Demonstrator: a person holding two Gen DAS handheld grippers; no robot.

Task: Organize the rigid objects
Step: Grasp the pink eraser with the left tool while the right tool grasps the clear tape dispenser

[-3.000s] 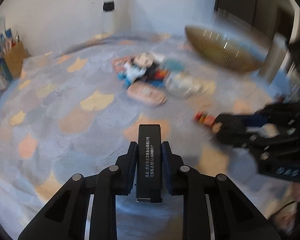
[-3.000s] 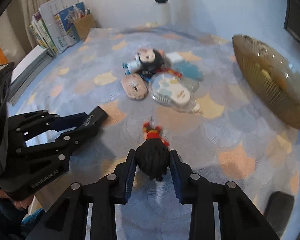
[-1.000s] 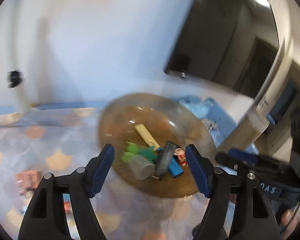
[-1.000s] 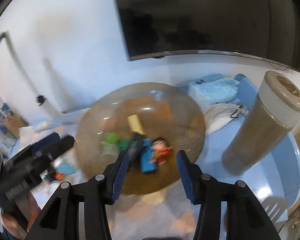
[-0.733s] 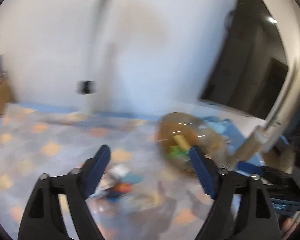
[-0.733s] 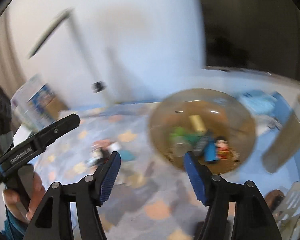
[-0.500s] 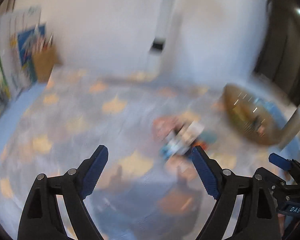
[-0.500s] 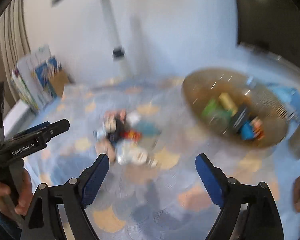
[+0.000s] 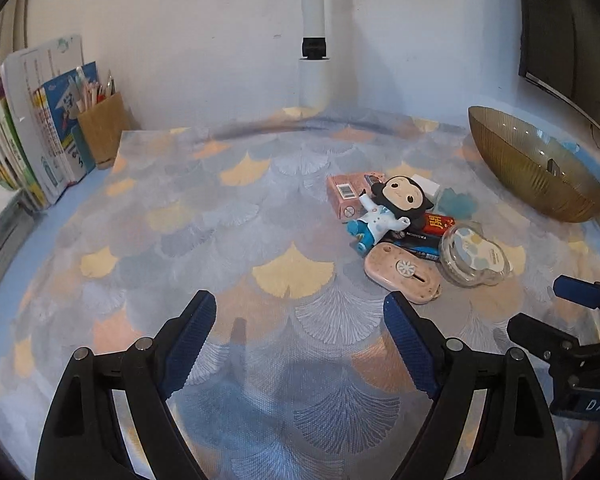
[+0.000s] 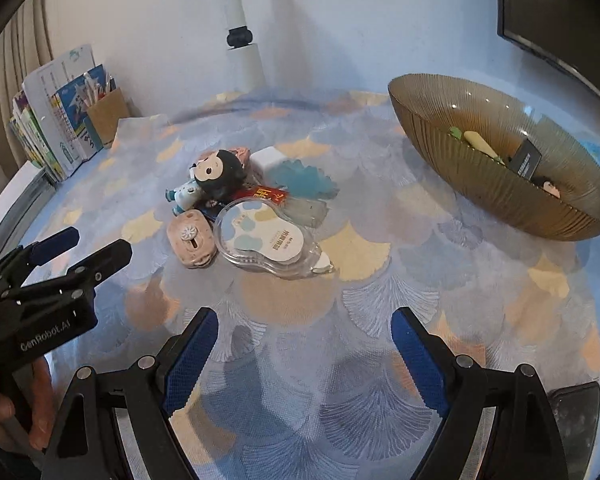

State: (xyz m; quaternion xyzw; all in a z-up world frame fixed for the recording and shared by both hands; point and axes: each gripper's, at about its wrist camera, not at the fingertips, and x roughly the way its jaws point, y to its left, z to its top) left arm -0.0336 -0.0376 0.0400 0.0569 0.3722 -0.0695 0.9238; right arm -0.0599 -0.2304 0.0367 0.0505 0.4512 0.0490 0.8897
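Holding the left hand-held gripper (image 9: 298,322) and right hand-held gripper (image 10: 304,338) wide apart and empty above the table (image 10: 380,292), we judge sorting partly done: several items lie in the bowl (image 10: 480,184), while the doll (image 10: 216,178) and its pile remain.

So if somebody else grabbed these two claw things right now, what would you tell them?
Left gripper: open, holding nothing, hovering over the mat.
Right gripper: open, holding nothing.
Amber bowl, far right: already holds a black stick, a yellowish piece and a small figure.
Pile in mid-mat, not yet sorted: black-haired doll, pink speckled case, clear correction-tape dispenser, pink box, white block, teal piece, plus red and dark packs under the doll.
Left to do: probably carry the pile items into the bowl; the pink case and the dispenser lie nearest.
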